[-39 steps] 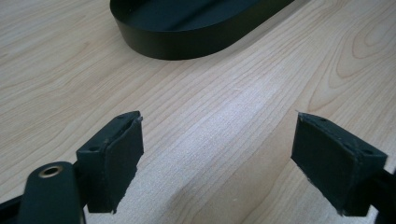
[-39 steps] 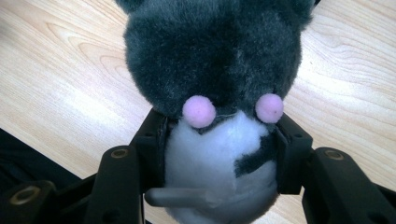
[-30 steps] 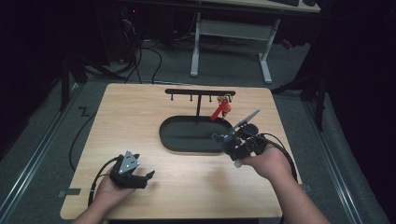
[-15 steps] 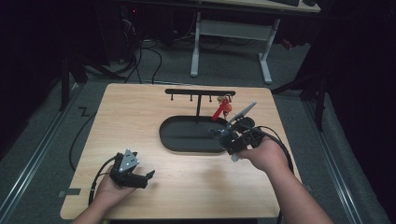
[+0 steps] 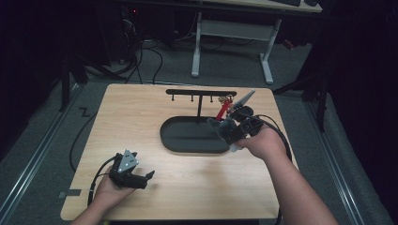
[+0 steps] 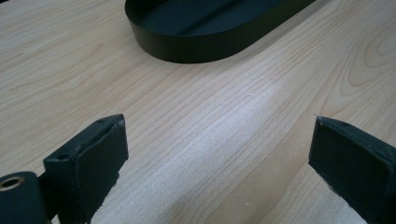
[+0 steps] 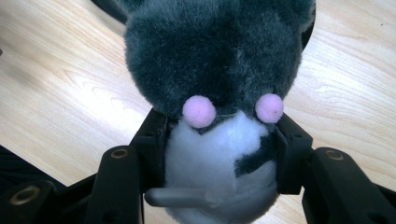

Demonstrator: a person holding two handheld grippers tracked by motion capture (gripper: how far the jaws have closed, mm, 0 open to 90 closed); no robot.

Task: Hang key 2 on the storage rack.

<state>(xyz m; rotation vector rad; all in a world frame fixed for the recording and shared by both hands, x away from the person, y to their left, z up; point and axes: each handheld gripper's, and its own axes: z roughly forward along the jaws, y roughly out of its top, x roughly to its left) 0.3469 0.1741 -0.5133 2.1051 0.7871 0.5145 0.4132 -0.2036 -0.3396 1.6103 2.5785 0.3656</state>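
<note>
right gripper carries a plush toy above the tray

right gripper (image 7: 219, 154) is clamped on a small plush toy (image 7: 215, 60), its two jaws squeezing the white belly from either side, with the grey head and two pink pompom cheeks sticking out beyond the tips. in the high view the same gripper (image 5: 230, 130) holds the toy (image 5: 220, 126) just over the near right end of the black oval tray (image 5: 187, 145), close beneath the black hook rack (image 5: 201, 93), where something red (image 5: 222, 111) hangs beside it.

the toy looks light and very soft: the fur gives under the jaws, so the belly bulges between them. it should not slip easily, since pile grips well, and nothing on it seems breakable. the middle of the body is the sensible place to hold, as the head is wider and would squash unevenly.

left gripper (image 6: 215, 163) sits slack, jaws spread wide with nothing but bare wooden table (image 6: 210, 107) between them, resting low on the table well to the left of the tray (image 6: 205, 32); its jaws have just been opening.
</note>
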